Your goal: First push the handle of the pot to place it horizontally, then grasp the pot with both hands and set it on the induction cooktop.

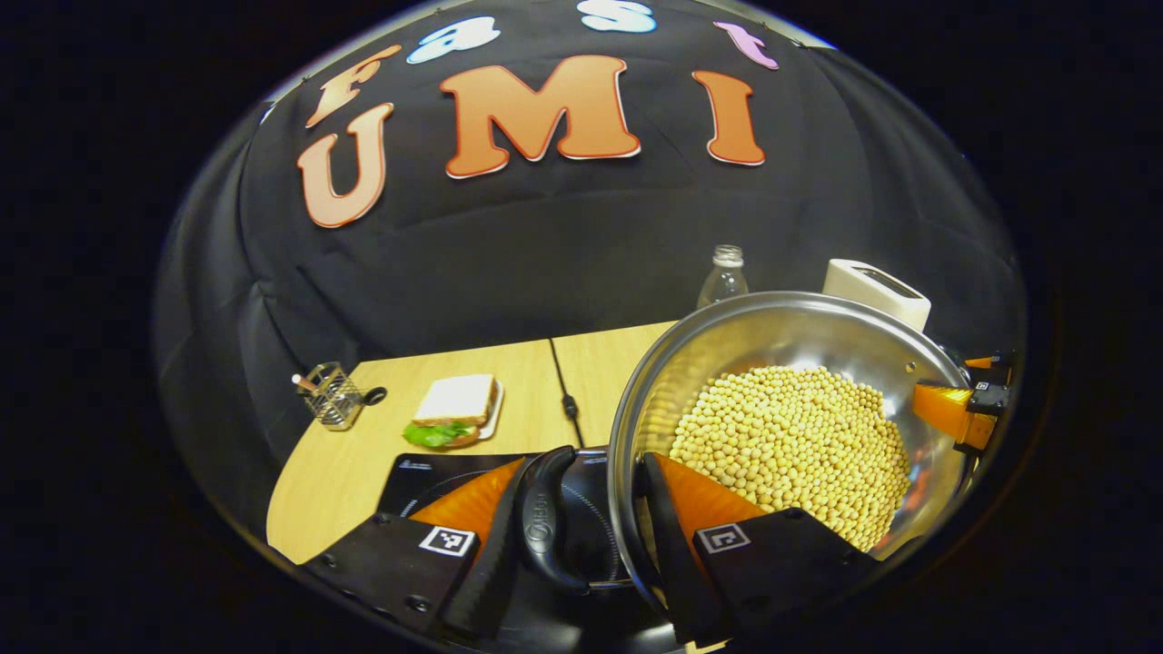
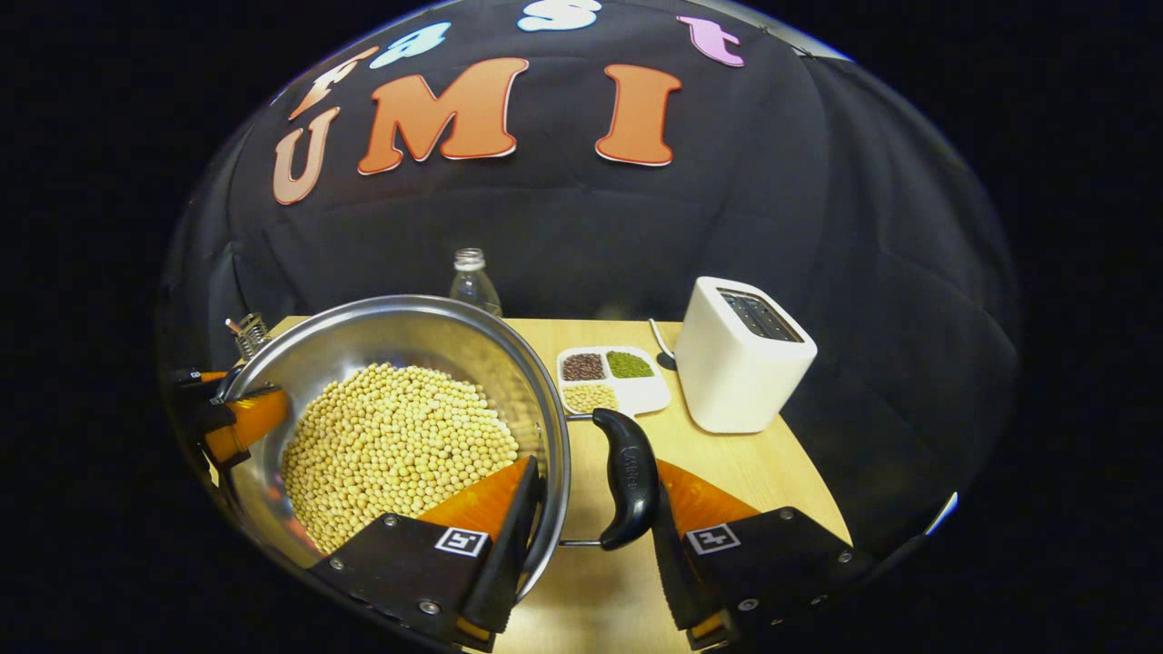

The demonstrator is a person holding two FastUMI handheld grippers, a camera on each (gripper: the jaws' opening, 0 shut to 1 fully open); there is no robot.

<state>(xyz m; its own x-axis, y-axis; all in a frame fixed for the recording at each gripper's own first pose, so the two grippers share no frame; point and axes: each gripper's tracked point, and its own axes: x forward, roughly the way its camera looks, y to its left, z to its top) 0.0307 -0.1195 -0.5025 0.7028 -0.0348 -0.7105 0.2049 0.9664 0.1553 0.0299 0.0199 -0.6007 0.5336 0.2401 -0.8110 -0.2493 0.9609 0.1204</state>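
Two tongs grip one steel pot, which is filled with pale round beans and sits raised over the black induction cooktop; we cannot tell whether its base touches the cooktop surface. In the left gripper view, the left tongs straddle the pot's near side — one finger lies outside the black side handle, the other inside the rim against the wall, so we read them as clamped on handle and rim together. In the right gripper view, the right tongs do the same on the opposite side: one finger inside the pot among the beans, the other outside the second black handle, which stands close to upright in that view.

We see each tool across the pot in the other's view, at the far rim.

Around the pot, on the wooden counter:
- a white toaster to the right, with a divided white tray of grains just beside it;
- a clear bottle behind the pot;
- a sandwich on a plate and a wire holder to the left — well apart from the pot.
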